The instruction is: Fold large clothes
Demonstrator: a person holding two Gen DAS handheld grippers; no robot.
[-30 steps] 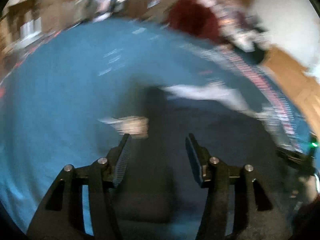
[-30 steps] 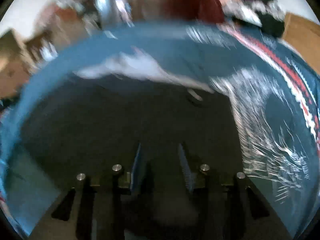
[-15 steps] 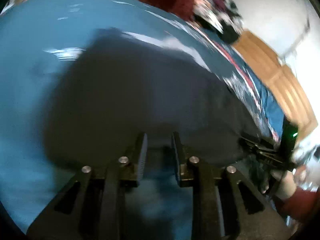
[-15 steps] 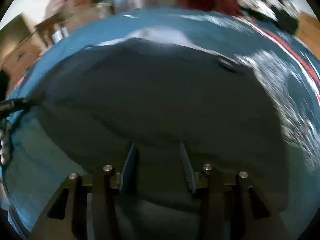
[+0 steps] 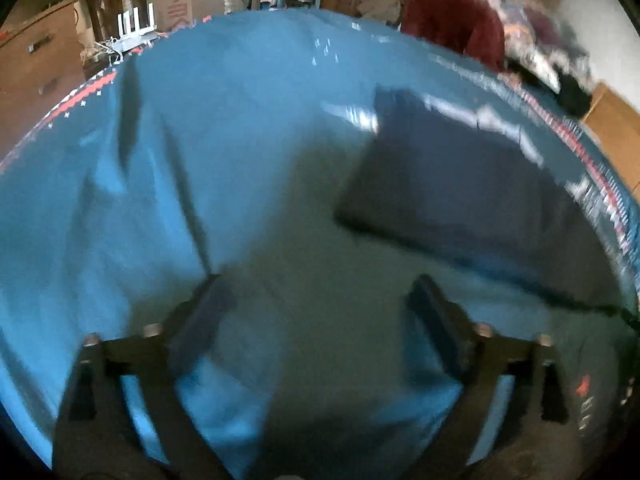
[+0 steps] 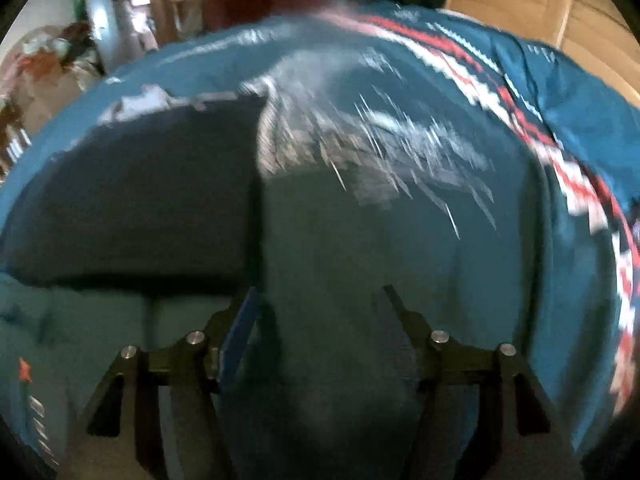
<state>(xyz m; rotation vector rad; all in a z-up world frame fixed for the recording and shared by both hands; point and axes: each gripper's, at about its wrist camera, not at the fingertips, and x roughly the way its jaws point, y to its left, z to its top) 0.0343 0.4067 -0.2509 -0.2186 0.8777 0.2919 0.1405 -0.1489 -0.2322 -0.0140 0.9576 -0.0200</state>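
Now the teal bedspread (image 5: pixel 240 128) fills the bed, with a red-and-white patterned border along its edge. The dark folded garment (image 5: pixel 452 184) lies flat on it, ahead and right of the left gripper (image 5: pixel 316 312), ahead and left of the right gripper (image 6: pixel 316 320), between the two. Both sets of jaws stand wide, holding nothing. Neither looks clearly nearer. No legible writing shows; everything is blurred.
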